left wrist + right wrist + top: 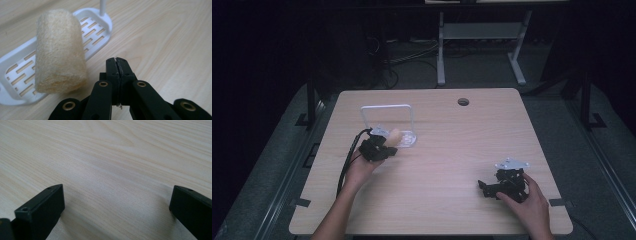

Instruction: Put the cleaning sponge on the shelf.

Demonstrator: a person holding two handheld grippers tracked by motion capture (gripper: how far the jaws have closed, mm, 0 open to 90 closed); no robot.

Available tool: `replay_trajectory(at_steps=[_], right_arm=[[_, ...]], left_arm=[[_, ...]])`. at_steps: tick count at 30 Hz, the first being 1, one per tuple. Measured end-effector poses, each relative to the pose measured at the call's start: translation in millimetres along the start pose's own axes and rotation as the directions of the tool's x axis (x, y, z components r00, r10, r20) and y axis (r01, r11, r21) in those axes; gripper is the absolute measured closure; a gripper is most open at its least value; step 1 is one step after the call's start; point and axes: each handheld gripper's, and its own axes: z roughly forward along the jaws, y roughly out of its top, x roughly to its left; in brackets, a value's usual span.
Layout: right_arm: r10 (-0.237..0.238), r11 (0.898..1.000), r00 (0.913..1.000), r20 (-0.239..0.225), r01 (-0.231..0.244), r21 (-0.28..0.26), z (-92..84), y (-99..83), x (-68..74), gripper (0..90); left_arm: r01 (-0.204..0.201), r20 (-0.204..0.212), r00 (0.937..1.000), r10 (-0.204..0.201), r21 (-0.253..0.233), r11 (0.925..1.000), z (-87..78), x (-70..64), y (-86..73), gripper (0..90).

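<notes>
A pale, rough loofah roll (pixel 60 53) lies partly on a white slotted tray (pixel 97 27), overhanging its near edge. In the high view the loofah (pixel 395 135) sits at the tray (pixel 408 140) below a white wire handle frame (pixel 387 106). My left gripper (pixel 117 59) is shut with nothing between its jaws, just right of the loofah and not touching it; from above, the left gripper (pixel 384 149) is beside the tray. My right gripper (pixel 117 200) stands open over bare wood, and the right gripper (pixel 484 188) rests near the table's front right.
The light wooden table (pixel 437 165) has a round cable hole (pixel 463 102) at the back. Beyond it stand a white desk frame (pixel 482 35) and cables on a dark floor. Black cable trails from the left gripper along the forearm.
</notes>
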Motion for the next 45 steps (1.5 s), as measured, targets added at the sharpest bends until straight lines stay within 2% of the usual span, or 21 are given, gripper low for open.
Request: replay_trajectory(at_steps=[6, 9, 17, 32, 45], right_arm=[[0.0, 1.0, 1.0, 0.0, 0.0, 0.0, 0.0, 0.0, 0.0, 0.0], [0.0, 1.0, 1.0, 0.0, 0.0, 0.0, 0.0, 0.0, 0.0, 0.0], [0.0, 1.0, 1.0, 0.0, 0.0, 0.0, 0.0, 0.0, 0.0, 0.0], [0.0, 1.0, 1.0, 0.0, 0.0, 0.0, 0.0, 0.0, 0.0, 0.0], [0.0, 1.0, 1.0, -0.001, 0.0, -0.001, 0.1, 0.1, 0.0, 0.0]], left_arm=[[0.007, -0.039, 0.9992, -0.006, 0.03, 0.9995, 3.8, 6.6, -4.6, 88.5], [0.024, -0.053, 0.9983, -0.022, 0.028, 0.9993, 3.6, 10.6, -7.0, 88.3], [0.038, -0.087, 0.9956, -0.035, 0.035, 0.9987, 0.9, 18.9, -11.0, 87.9], [0.094, -0.163, 0.9824, -0.091, 0.006, 0.9956, -12.7, 39.0, -19.5, 87.8], [0.098, -0.216, 0.9719, -0.092, 0.013, 0.9951, -13.0, 49.6, -23.6, 87.7]])
